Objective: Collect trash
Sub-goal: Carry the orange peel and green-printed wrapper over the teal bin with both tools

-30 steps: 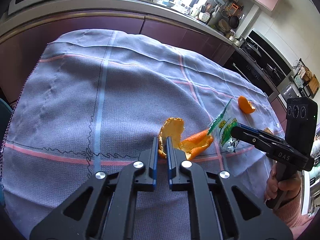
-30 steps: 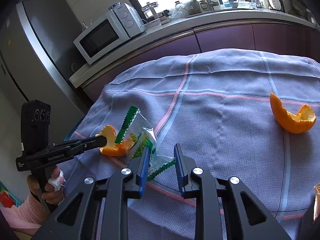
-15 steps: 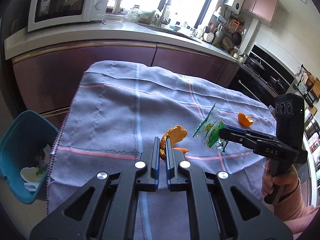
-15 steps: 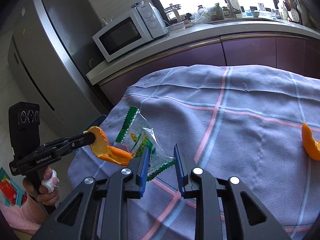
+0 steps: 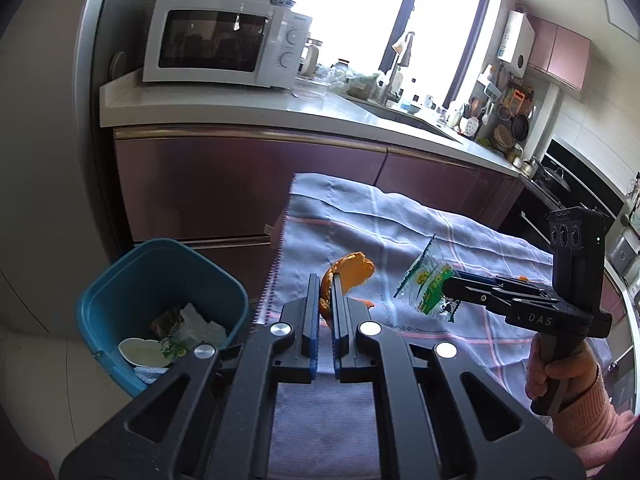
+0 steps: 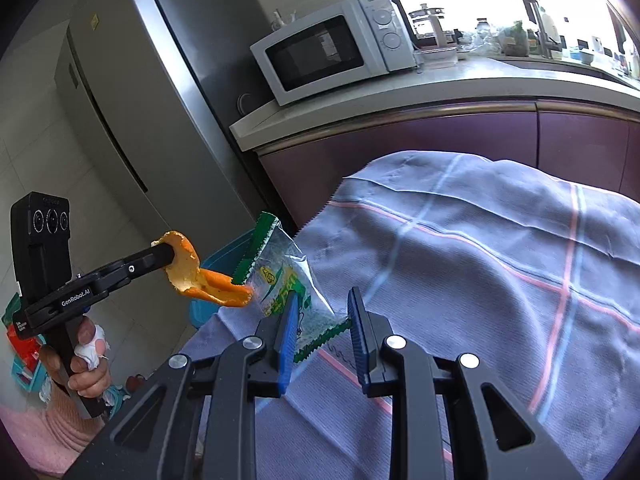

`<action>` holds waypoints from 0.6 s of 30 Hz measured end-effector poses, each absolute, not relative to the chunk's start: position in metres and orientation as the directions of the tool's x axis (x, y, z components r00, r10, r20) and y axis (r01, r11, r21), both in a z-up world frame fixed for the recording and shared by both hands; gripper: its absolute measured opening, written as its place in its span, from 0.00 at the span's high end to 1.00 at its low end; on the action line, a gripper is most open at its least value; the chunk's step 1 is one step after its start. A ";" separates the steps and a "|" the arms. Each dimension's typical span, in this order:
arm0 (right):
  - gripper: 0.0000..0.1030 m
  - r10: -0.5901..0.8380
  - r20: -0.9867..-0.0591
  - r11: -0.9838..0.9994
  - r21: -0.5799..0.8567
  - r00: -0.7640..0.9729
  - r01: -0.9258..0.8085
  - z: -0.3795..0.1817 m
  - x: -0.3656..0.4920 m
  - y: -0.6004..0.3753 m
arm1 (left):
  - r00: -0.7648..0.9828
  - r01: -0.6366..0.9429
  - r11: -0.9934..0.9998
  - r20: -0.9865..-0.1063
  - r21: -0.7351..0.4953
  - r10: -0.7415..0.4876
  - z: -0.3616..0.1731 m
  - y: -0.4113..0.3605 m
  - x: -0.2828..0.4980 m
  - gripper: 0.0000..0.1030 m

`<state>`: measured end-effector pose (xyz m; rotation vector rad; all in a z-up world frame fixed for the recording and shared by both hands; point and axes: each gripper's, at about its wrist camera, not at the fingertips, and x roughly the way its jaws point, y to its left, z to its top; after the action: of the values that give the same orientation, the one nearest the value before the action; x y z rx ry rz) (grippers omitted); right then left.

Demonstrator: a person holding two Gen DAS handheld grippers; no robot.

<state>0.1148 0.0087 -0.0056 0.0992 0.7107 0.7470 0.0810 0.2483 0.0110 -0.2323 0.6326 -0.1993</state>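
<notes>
While the left gripper (image 5: 325,292) stays clamped on a curled, pithy orange peel (image 5: 352,274), the right gripper (image 6: 322,312) pinches a crinkly clear-and-green wrapper (image 6: 280,276) with zigzag edges against one pad. Compared with a second ago, both pieces are lifted off the woven checked cloth (image 5: 400,224) on the surface, and the blue plastic bin (image 5: 132,280) now shows at lower left. Both grippers angle downward, each held by a hand (image 5: 560,368) on its handle.

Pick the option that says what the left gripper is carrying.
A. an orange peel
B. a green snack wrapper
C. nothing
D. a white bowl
A: the left gripper has its fingers shut on the orange peel; the green wrapper sits in the right gripper.
</notes>
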 end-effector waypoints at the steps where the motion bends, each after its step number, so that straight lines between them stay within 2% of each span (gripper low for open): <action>1: 0.78 0.657 -0.558 0.734 0.321 0.507 -0.598 -0.004 0.116 0.015 | 0.796 0.098 0.957 -0.556 -0.273 -0.241 0.013 0.256 0.079 0.95; 8: 0.78 0.679 -0.571 0.694 0.297 0.461 -0.656 0.000 0.126 0.061 | 0.825 0.006 0.961 -0.541 -0.278 -0.162 0.020 0.304 0.070 0.95; 18: 0.78 0.686 -0.604 0.656 0.271 0.406 -0.704 -0.004 0.143 0.119 | 0.815 -0.109 0.958 -0.576 -0.263 -0.065 0.001 0.356 0.076 0.95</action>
<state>0.1430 0.1186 -0.0039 -0.0279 0.7483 0.8767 0.0761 0.3560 0.0014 -0.2929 0.6204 0.0238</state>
